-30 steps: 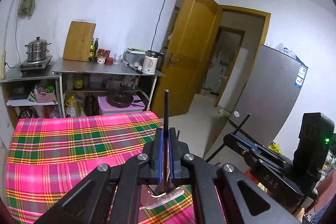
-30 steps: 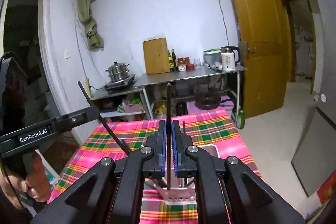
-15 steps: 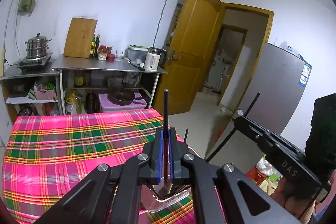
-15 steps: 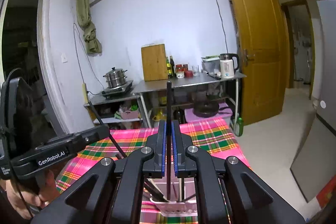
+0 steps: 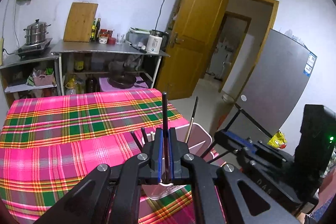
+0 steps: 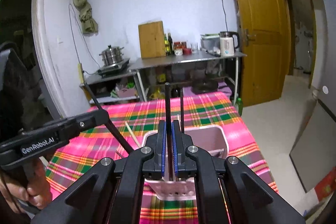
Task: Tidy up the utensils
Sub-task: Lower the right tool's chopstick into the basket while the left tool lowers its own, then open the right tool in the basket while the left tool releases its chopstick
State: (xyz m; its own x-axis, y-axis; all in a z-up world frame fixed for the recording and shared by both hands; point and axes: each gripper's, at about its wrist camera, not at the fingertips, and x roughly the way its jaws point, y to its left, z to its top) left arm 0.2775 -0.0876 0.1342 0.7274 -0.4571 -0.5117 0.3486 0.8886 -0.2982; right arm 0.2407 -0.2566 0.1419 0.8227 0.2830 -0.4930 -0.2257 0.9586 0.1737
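Note:
A pale pink utensil holder [image 5: 199,138] [image 6: 212,135] stands on the plaid-covered table, with several chopsticks standing in it. My left gripper [image 5: 164,152] is shut on a black chopstick [image 5: 164,110], upright above the holder's left compartment. My right gripper [image 6: 168,150] is shut on another black chopstick [image 6: 167,104], upright over the holder. A light wooden chopstick [image 5: 190,128] leans in the holder. The left gripper's body [image 6: 52,135] and its chopstick show at the left of the right wrist view. The right gripper's body [image 5: 262,159] shows at the right of the left wrist view.
The pink and green plaid tablecloth [image 5: 63,129] covers the table, whose right edge lies just past the holder. Behind stand a steel shelf [image 5: 109,49] with a kettle, bottles, cutting board and steamer pot. A yellow door [image 5: 195,35] and a grey refrigerator [image 5: 279,81] are at the right.
Both grippers have come lower and closer to the holder, each still holding its chopstick upright. The table and holder now fill more of both views.

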